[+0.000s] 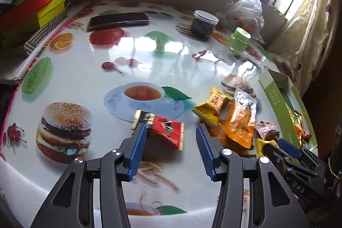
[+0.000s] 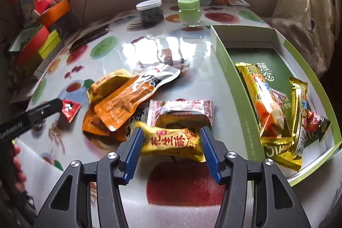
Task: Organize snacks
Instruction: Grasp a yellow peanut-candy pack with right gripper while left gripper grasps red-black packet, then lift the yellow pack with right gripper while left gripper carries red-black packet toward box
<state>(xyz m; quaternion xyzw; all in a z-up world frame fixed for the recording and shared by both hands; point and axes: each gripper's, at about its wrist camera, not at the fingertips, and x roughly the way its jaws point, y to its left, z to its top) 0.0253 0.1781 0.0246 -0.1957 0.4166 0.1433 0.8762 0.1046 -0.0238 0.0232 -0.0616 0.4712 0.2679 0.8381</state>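
My left gripper (image 1: 171, 129) is open around a red and black snack packet (image 1: 162, 127) lying on the table; the left finger touches its edge. My right gripper (image 2: 171, 136) has its jaws against the ends of a yellow peanut-candy packet (image 2: 171, 141). Behind it lie a brown and white packet (image 2: 181, 110), orange pouches (image 2: 121, 104) and a yellow packet (image 2: 106, 84). The green box (image 2: 226, 69) at the right holds several gold and red packets (image 2: 267, 104). The same pile (image 1: 233, 116) and box (image 1: 275, 95) show in the left wrist view.
A printed glossy tablecloth (image 1: 85, 78) covers the table. At the back stand a dark jar with a white lid (image 1: 204, 25), a green jar (image 1: 239, 38), a plastic bag (image 1: 245, 12) and a phone (image 1: 118, 20). Coloured boxes (image 1: 32, 8) stack at the left edge.
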